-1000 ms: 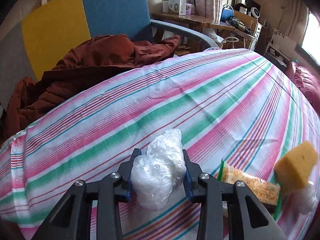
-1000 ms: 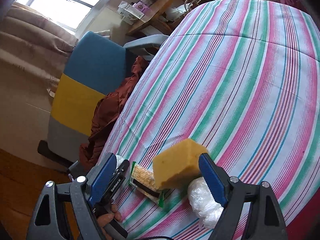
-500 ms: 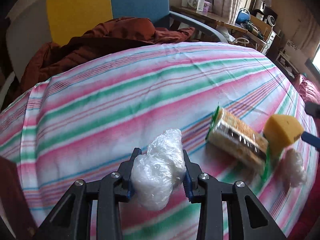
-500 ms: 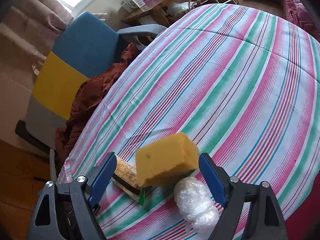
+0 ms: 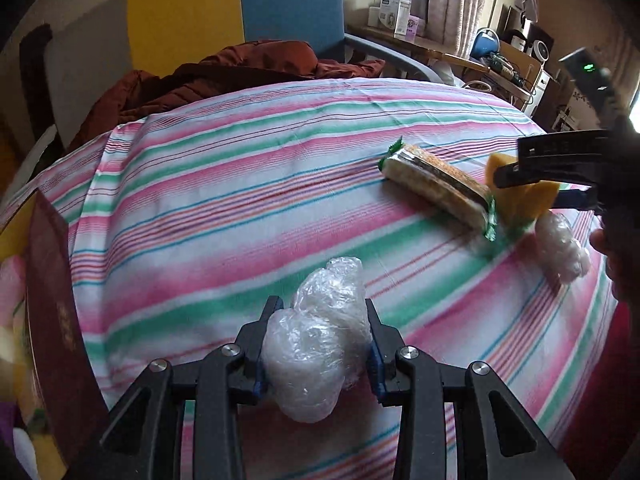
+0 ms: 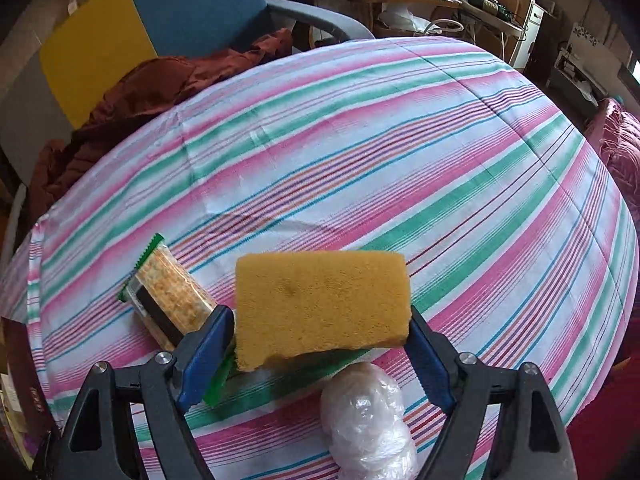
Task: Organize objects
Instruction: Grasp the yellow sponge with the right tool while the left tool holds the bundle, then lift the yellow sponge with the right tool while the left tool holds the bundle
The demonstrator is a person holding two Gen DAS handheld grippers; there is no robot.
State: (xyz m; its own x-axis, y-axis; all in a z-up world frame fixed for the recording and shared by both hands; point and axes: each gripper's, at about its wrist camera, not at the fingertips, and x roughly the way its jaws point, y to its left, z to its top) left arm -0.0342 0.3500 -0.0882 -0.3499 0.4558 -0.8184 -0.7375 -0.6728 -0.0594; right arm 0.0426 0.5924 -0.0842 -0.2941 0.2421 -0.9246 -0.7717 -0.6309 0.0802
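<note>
My left gripper (image 5: 318, 340) is shut on a clear plastic-wrapped bundle (image 5: 316, 344) and holds it above the striped cloth. My right gripper (image 6: 322, 320) is shut on a yellow sponge (image 6: 322, 306), held above the cloth; it also shows in the left wrist view (image 5: 520, 196). A packet of crackers with green ends (image 5: 438, 190) lies on the cloth, left of the sponge (image 6: 172, 298). A second plastic-wrapped bundle (image 6: 368, 416) lies on the cloth under the right gripper, at the right in the left wrist view (image 5: 562, 250).
A striped cloth (image 5: 240, 200) covers the rounded table. A dark red box (image 5: 56, 320) stands at the table's left edge. A blue and yellow chair (image 6: 160, 20) with a rust-brown jacket (image 5: 224, 76) is behind the table. Cluttered shelves (image 5: 500, 60) are at the back right.
The left gripper has pulled back and swung left with its bundle, bringing the dark red box into view. The right gripper has rotated with the sponge, which now lies level.
</note>
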